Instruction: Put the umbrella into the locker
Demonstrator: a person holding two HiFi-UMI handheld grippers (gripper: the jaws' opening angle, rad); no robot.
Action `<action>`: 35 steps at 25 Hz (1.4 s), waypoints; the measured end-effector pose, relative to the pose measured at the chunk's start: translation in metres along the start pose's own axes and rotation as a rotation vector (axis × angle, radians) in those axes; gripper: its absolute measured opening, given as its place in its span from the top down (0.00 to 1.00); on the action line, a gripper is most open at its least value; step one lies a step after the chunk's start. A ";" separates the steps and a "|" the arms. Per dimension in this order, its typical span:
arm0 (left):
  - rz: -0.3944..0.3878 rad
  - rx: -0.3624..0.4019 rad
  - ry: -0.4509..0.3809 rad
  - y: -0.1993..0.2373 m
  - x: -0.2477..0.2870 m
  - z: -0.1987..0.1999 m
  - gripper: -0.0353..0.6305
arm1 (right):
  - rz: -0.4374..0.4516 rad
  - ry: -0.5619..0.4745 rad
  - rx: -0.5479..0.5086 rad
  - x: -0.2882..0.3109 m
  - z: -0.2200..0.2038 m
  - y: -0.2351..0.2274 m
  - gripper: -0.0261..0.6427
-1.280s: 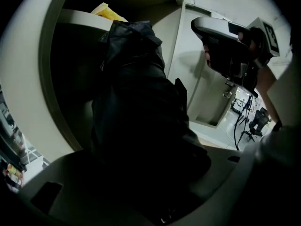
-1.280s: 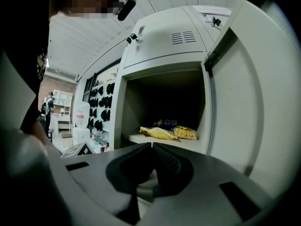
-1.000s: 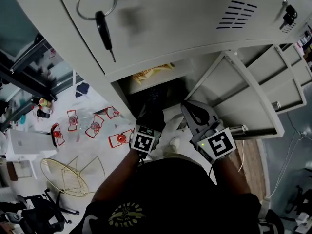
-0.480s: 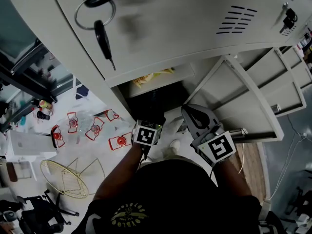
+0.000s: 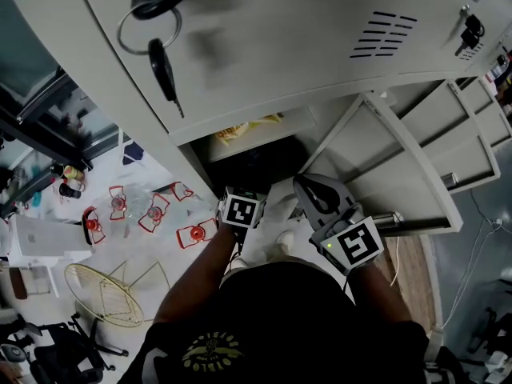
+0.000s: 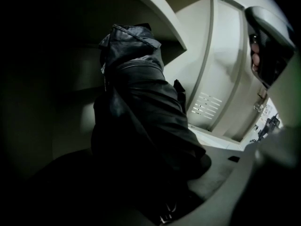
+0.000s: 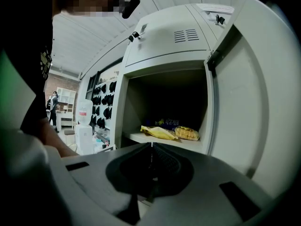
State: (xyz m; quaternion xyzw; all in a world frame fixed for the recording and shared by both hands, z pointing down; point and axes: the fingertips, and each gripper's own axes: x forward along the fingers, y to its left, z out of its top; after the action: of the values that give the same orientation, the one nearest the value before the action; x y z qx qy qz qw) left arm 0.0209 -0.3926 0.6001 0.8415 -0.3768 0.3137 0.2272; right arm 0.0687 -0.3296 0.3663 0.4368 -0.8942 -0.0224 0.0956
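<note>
The black folded umbrella (image 6: 141, 117) fills the left gripper view, its length running away from me into the locker's dark lower compartment (image 5: 256, 162). My left gripper (image 6: 155, 192) is shut on its near end, and only the grey right jaw shows. In the head view the left gripper (image 5: 244, 202) reaches into that opening, with its fingertips and the umbrella lost in shadow. My right gripper (image 5: 316, 192) hangs beside the open locker door (image 5: 400, 166), shut and empty. In the right gripper view its jaws (image 7: 150, 149) meet below the shelf.
Yellow snack packets (image 7: 162, 132) lie on the locker shelf (image 5: 264, 126) above the lower compartment. A key bunch (image 5: 160, 54) hangs from the upper door. Red wire holders (image 5: 152, 210) and a wire basket (image 5: 100, 294) stand on the floor to the left.
My left gripper has moved forward into the lower compartment, carrying the umbrella out of sight into the dark. The right gripper has stayed where it was.
</note>
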 end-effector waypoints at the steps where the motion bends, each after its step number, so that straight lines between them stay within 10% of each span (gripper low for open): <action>1: 0.003 -0.003 0.000 0.001 0.001 0.002 0.52 | 0.001 0.001 0.000 0.000 0.000 0.000 0.92; 35: 0.079 -0.040 -0.087 0.021 0.020 0.047 0.40 | 0.053 0.057 0.006 -0.009 -0.018 0.013 0.92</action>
State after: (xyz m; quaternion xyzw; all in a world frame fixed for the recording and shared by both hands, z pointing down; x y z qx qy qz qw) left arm 0.0317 -0.4441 0.5844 0.8342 -0.4253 0.2779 0.2146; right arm 0.0674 -0.3138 0.3844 0.4137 -0.9024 -0.0045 0.1202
